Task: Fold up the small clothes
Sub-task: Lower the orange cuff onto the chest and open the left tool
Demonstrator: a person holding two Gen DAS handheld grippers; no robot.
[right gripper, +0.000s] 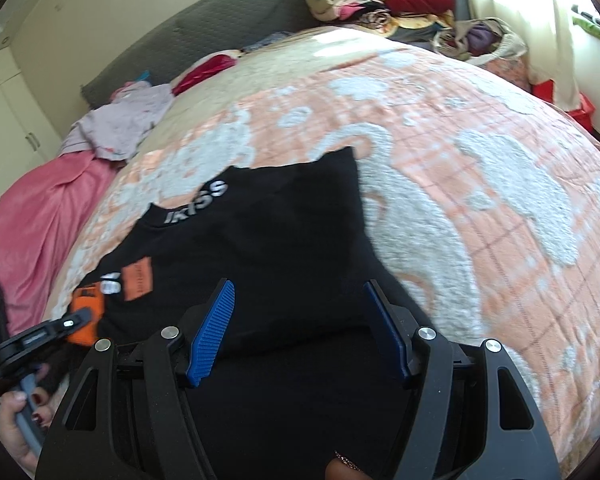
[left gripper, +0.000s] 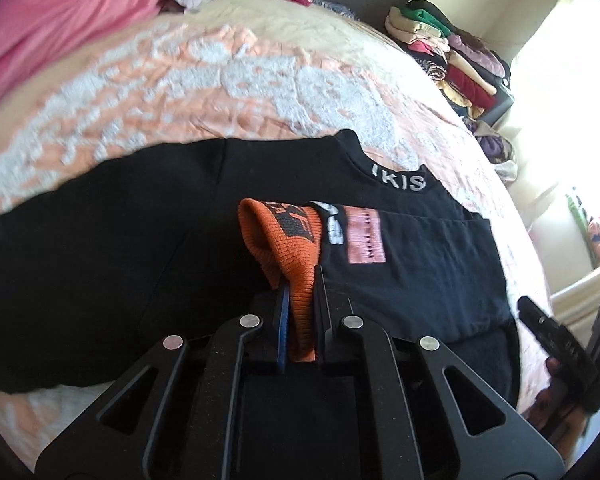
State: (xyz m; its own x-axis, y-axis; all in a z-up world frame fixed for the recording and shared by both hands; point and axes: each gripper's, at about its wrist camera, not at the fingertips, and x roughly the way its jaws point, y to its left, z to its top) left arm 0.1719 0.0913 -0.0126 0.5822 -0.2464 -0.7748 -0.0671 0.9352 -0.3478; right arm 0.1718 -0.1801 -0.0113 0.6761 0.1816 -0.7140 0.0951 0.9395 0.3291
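Note:
A small black top [left gripper: 120,248] with white collar lettering lies spread on the bed; it also shows in the right wrist view [right gripper: 260,248]. My left gripper [left gripper: 300,292] is shut on its orange ribbed cuff [left gripper: 288,248], holding the sleeve over the chest, next to a pink patch [left gripper: 365,236]. My right gripper [right gripper: 300,300] is open and empty, hovering over the top's lower right part. The left gripper [right gripper: 66,322] with the orange cuff [right gripper: 86,312] shows at the left of the right wrist view.
The bed has a peach and white quilt [right gripper: 480,200]. A pink blanket [left gripper: 52,20] and a lilac garment [right gripper: 120,124] lie near the headboard. Piles of folded clothes [right gripper: 380,0] and a basket [right gripper: 480,38] stand beyond the bed's far side.

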